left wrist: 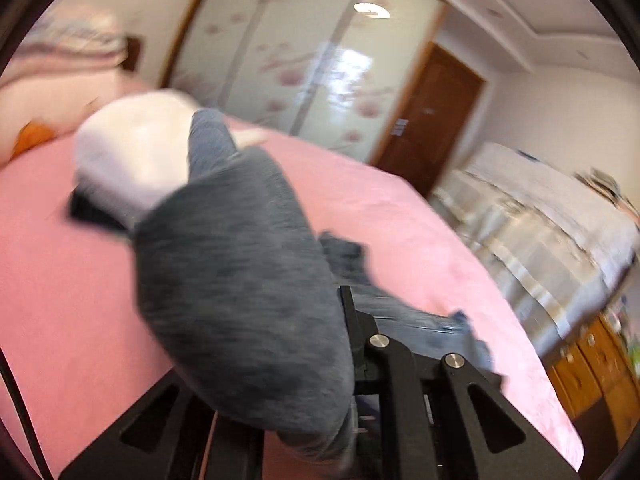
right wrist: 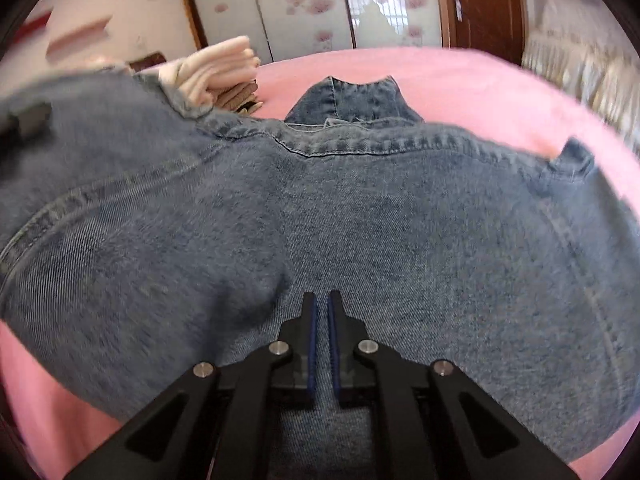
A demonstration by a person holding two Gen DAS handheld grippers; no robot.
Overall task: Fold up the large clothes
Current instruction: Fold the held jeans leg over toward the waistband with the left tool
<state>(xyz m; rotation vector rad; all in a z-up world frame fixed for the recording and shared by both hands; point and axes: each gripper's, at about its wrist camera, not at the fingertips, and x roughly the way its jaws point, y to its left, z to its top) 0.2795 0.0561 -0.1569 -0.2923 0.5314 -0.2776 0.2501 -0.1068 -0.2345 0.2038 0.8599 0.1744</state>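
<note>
A blue denim garment [right wrist: 320,220] lies spread on the pink bed [right wrist: 460,80], its collar [right wrist: 352,100] at the far side. My right gripper [right wrist: 322,304] hovers just over the denim's near middle, its blue-padded jaws nearly together with a thin gap and nothing between them. In the left wrist view a lifted fold of the denim [left wrist: 240,280] drapes over my left gripper [left wrist: 348,320] and hides one finger. The left gripper looks shut on this fold. The view is blurred.
A stack of folded cream and brown clothes [right wrist: 224,76] sits at the bed's far left; it also shows in the left wrist view [left wrist: 132,152]. A sliding floral wardrobe [right wrist: 304,0] and a brown door [right wrist: 488,4] stand behind. A covered cabinet [left wrist: 540,240] stands right of the bed.
</note>
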